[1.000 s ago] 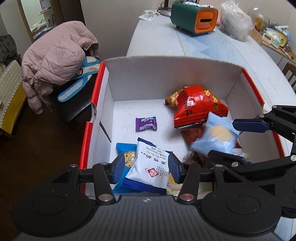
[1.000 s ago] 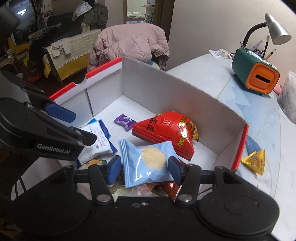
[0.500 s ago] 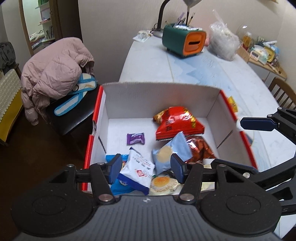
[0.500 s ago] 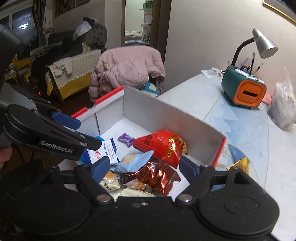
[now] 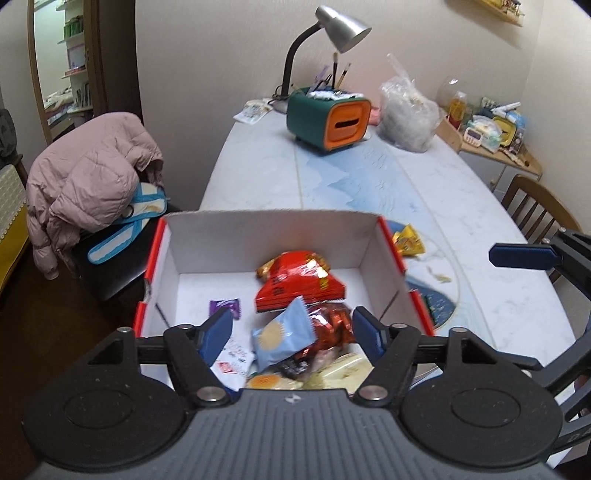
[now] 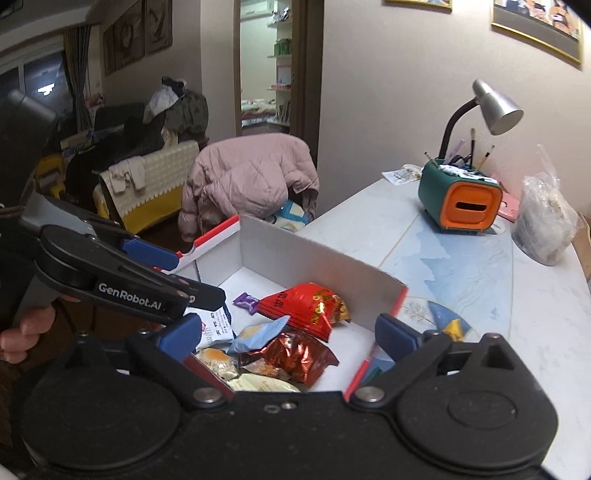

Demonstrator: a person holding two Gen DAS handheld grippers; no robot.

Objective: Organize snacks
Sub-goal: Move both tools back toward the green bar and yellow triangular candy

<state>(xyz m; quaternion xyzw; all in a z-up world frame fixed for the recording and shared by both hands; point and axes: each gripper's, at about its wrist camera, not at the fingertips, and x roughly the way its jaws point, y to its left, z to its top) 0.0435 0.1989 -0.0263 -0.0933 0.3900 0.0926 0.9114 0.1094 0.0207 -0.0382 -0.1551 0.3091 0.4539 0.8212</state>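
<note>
A white cardboard box with a red rim (image 5: 273, 236) (image 6: 314, 258) sits at the near end of the table. Inside lie a red packet (image 5: 299, 284) (image 6: 306, 306), a light blue packet (image 5: 282, 334) (image 6: 255, 334), a purple candy (image 5: 224, 307), a white-and-blue packet (image 6: 216, 326) and a shiny red foil packet (image 6: 299, 354). A yellow snack (image 5: 408, 240) (image 6: 456, 328) lies on the table right of the box. My left gripper (image 5: 293, 325) and right gripper (image 6: 288, 334) hover above the box's near side, their jaws opening, with nothing held between them.
A green-and-orange pen holder (image 5: 328, 122), a desk lamp (image 5: 332, 33) and a plastic bag (image 5: 406, 110) stand at the table's far end. A chair with a pink jacket (image 5: 92, 173) is left of the box. A wooden chair (image 5: 532, 206) stands at the right.
The left gripper let go of the white-and-blue packet and the right let go of the light blue packet; both packets now lie in the box. Both grippers rose, pulled back and widened.
</note>
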